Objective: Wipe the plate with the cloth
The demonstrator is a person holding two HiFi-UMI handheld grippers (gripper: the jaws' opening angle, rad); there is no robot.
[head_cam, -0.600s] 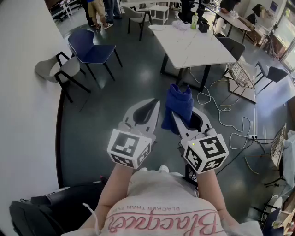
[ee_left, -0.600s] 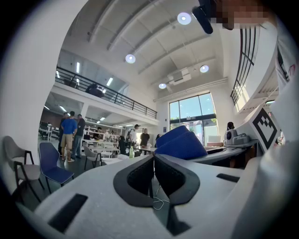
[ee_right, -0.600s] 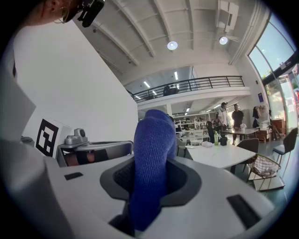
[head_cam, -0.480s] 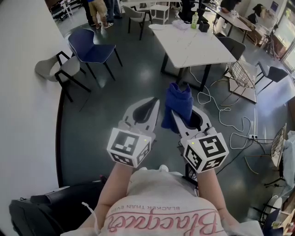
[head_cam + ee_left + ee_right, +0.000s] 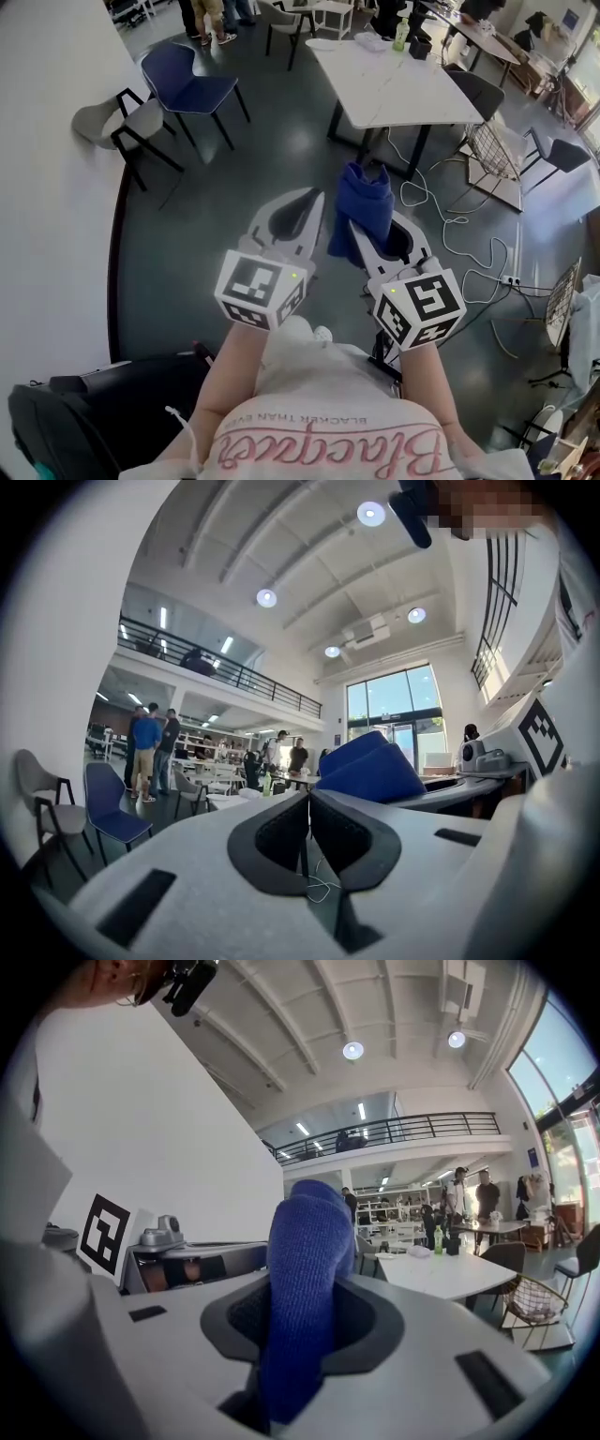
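My right gripper (image 5: 372,225) is shut on a blue cloth (image 5: 365,208), which stands bunched up out of its jaws; in the right gripper view the cloth (image 5: 305,1274) fills the gap between the pads. My left gripper (image 5: 314,199) is held just to its left, jaws shut on nothing, the tips meeting (image 5: 307,797). Both are held level in front of my body, above the dark floor. A pale flat thing (image 5: 322,43) at the far corner of the white table (image 5: 394,89) may be the plate; I cannot tell.
A blue chair (image 5: 192,89) and a grey chair (image 5: 122,127) stand at the left by the white wall. Cables (image 5: 450,230) trail on the floor under the table. A wire chair (image 5: 492,150) is at the right, a black bag (image 5: 84,427) near my feet. People stand far off.
The floor and furniture have slid down a little in the head view. Both grippers keep the same pose, and the cloth stays in the right one.
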